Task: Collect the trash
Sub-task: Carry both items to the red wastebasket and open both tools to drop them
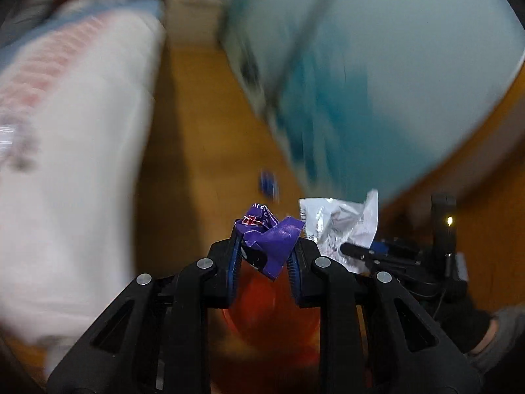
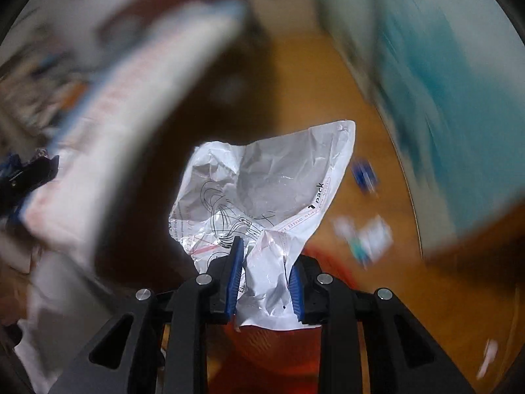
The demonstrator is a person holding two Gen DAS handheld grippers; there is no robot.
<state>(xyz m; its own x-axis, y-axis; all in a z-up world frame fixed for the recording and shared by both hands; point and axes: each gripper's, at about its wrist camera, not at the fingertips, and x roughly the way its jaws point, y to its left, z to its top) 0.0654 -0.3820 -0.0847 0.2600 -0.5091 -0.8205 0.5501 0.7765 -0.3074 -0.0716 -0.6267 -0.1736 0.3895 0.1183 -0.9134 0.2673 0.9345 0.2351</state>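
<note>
My left gripper (image 1: 266, 246) is shut on a crumpled purple wrapper (image 1: 269, 234) and holds it in the air. My right gripper (image 2: 267, 264) is shut on a crumpled silver-white foil wrapper (image 2: 262, 190) with black printing. That foil wrapper (image 1: 339, 225) and the right gripper (image 1: 377, 256) also show in the left wrist view, close to the right of the purple wrapper. An orange-red container (image 1: 272, 321) sits blurred beneath both grippers, and it also shows in the right wrist view (image 2: 272, 348).
The background is motion-blurred. A white bed with patterned sheet (image 1: 65, 164) lies left, a teal and pale panel (image 1: 377, 82) right, wooden floor (image 1: 203, 131) between. A small blue item (image 2: 362, 172) and white-teal scraps (image 2: 367, 236) lie on the floor.
</note>
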